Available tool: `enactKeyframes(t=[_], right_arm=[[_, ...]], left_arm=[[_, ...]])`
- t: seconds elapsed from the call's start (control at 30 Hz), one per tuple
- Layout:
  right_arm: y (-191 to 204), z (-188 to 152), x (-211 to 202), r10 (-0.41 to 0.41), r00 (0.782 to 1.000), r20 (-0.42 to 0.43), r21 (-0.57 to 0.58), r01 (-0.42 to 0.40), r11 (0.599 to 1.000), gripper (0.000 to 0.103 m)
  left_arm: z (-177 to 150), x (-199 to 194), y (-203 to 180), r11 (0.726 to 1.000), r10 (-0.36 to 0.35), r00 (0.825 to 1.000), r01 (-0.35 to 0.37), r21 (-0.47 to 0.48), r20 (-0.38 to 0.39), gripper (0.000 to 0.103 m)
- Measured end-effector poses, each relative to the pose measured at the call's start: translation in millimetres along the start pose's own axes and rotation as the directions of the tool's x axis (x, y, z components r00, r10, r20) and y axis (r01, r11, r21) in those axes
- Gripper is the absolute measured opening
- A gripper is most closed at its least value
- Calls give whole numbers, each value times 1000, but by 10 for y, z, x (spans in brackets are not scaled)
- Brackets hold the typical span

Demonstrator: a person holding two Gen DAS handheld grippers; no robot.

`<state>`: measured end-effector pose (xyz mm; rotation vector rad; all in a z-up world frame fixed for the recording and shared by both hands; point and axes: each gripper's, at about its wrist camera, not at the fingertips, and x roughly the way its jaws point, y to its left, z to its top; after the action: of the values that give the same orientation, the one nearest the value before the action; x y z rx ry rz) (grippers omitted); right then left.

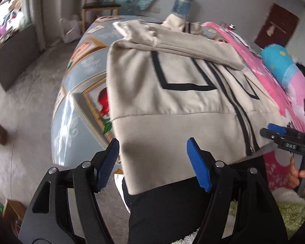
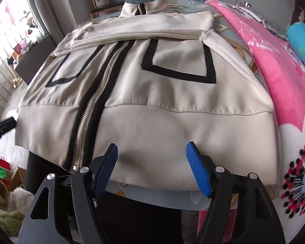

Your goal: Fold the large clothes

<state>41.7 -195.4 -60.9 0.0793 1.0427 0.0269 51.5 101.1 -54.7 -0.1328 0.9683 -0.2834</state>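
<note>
Lying flat on a table with a pale blue picture cloth (image 1: 75,109) is a big cream zip-up jacket with black stripes (image 2: 152,93). Its front faces up. A silver zipper with black edges (image 2: 91,109) runs down the middle, and it is closed. A black outlined pocket shape sits on each side of the zipper. Both sleeves are folded across the chest, near the collar. The wide bottom band of the jacket hangs a little over the near edge of the table.

The left gripper with blue pads (image 1: 153,162) is by the bottom band, near the jacket's left corner. Its two fingers are spread wide apart. The cloth shows in the gap between them, but the pads do not pinch it.

The right gripper with blue pads (image 2: 152,166) is by the bottom band too, just right of the zipper. Its fingers are also wide apart, and nothing is squeezed between them. In the left wrist view you can see a hand (image 1: 301,177) holding its black handle.

A fluffy pink blanket with white flowers (image 2: 278,77) lies just beside the jacket on the right. A bright blue soft pillow (image 1: 278,63) rests on the pink blanket, farther back. A wooden chair (image 1: 100,6) stands past the far end of the table.
</note>
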Motion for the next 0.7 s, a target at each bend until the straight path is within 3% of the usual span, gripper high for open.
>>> enactKeyframes(t=[0.13,0.27,0.3,0.57,0.63,0.7], right_arm=[[6,14,-16,16,1000,17,-3,-16,1000,68],[-34,-6,8,30,999,23,16,-30,999,68],[-47,-8,4,36,999,26,19,-36,999,68],[-123,6,1,86,996,37,36,-87,996,68],[-191,-5,-37,103,994,38,57,-105,993,68],[-310,-42,-140,94,994,61,83,-98,992,68]], left_arm=[[-4,99,132,997,24,999,-26,-66,-38,49],[-59,126,203,995,-30,998,24,-99,-56,35],[-71,127,215,991,-73,995,66,-120,-62,33],[-100,239,442,944,-213,975,188,-270,-67,33],[-111,196,421,945,-219,973,194,-262,-68,33],[-105,115,367,939,-263,963,244,-244,-51,32]])
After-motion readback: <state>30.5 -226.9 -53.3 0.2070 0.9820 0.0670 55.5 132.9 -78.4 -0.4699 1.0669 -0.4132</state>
